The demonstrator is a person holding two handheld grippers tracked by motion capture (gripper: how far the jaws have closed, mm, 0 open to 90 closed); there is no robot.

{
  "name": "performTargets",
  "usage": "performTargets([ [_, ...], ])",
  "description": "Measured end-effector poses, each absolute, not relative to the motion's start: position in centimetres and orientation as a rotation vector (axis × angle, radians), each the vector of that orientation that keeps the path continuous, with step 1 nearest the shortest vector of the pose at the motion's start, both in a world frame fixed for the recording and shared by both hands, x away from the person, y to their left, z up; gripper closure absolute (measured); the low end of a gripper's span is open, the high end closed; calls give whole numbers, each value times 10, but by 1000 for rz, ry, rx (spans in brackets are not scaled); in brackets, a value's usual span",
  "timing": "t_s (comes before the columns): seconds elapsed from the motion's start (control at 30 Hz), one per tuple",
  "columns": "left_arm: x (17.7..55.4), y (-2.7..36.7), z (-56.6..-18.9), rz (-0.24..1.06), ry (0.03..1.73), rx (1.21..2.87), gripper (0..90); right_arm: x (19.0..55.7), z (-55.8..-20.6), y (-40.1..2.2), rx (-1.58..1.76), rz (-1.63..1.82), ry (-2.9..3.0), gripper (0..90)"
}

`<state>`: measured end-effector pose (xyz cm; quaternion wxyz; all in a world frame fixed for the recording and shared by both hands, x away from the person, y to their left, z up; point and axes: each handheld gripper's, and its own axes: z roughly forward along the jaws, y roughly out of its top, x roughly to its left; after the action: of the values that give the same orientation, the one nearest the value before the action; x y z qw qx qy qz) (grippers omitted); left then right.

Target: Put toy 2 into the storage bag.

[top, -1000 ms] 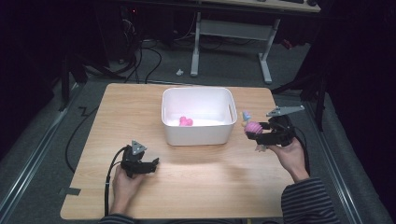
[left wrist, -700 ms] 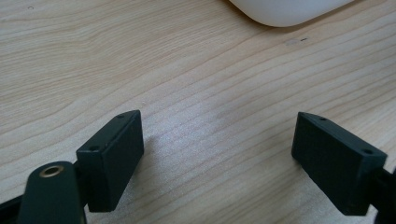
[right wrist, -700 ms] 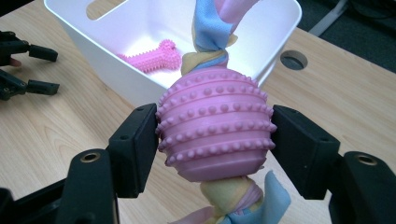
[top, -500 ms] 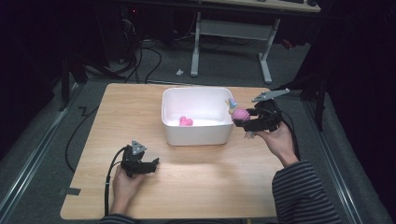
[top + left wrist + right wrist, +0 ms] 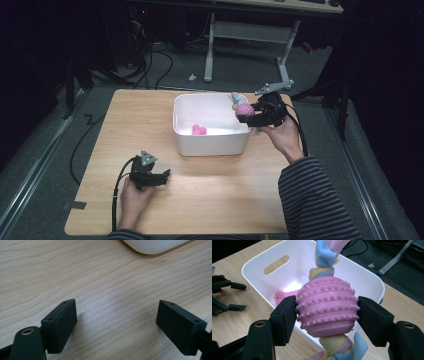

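My right gripper is shut on a pink studded ball toy with knotted blue, yellow and pink cloth ends. It holds the toy over the right rim of the white tub. A small pink toy lies on the tub's floor. My left gripper rests low over bare wood at the front left of the table, open, with nothing between its fingers.
The wooden table has free room left of and in front of the tub. A cable trails from my left gripper. Behind the table are a desk frame and floor cables.
My right gripper has carried the ball toy leftwards from beside the tub to above its right rim. The left gripper has stayed still.
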<state>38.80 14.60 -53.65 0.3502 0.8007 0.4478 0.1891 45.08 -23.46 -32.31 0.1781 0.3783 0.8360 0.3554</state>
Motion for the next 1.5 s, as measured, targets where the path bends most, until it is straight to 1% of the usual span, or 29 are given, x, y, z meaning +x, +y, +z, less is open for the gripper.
performTargets([
  [0.37, 388, 146, -536, 492, 1162, 2073, 171, 471, -344, -205, 1052, 965, 2430, 341],
  [0.7, 388, 146, -537, 491, 1161, 2072, 172, 470, -364, -184, 970, 930, 2529, 335],
  [0.77, 388, 146, -537, 491, 1162, 2071, 172, 468, -366, -182, 959, 925, 2549, 325],
  [0.87, 388, 146, -536, 491, 1162, 2072, 172, 465, -367, -183, 963, 945, 2540, 286],
  [1.07, 388, 146, -537, 492, 1162, 2071, 173, 450, -363, -204, 999, 1036, 2462, 287],
  [1.2, 388, 146, -537, 492, 1162, 2071, 173, 429, -368, -227, 1034, 1078, 2390, 322],
  [1.27, 388, 146, -537, 492, 1162, 2072, 173, 418, -371, -239, 1057, 1097, 2367, 324],
  [1.4, 388, 146, -537, 492, 1163, 2071, 173, 393, -386, -263, 1098, 1122, 2308, 341],
  [1.5, 388, 146, -537, 492, 1163, 2072, 172, 378, -415, -282, 1163, 1098, 2280, 345],
])
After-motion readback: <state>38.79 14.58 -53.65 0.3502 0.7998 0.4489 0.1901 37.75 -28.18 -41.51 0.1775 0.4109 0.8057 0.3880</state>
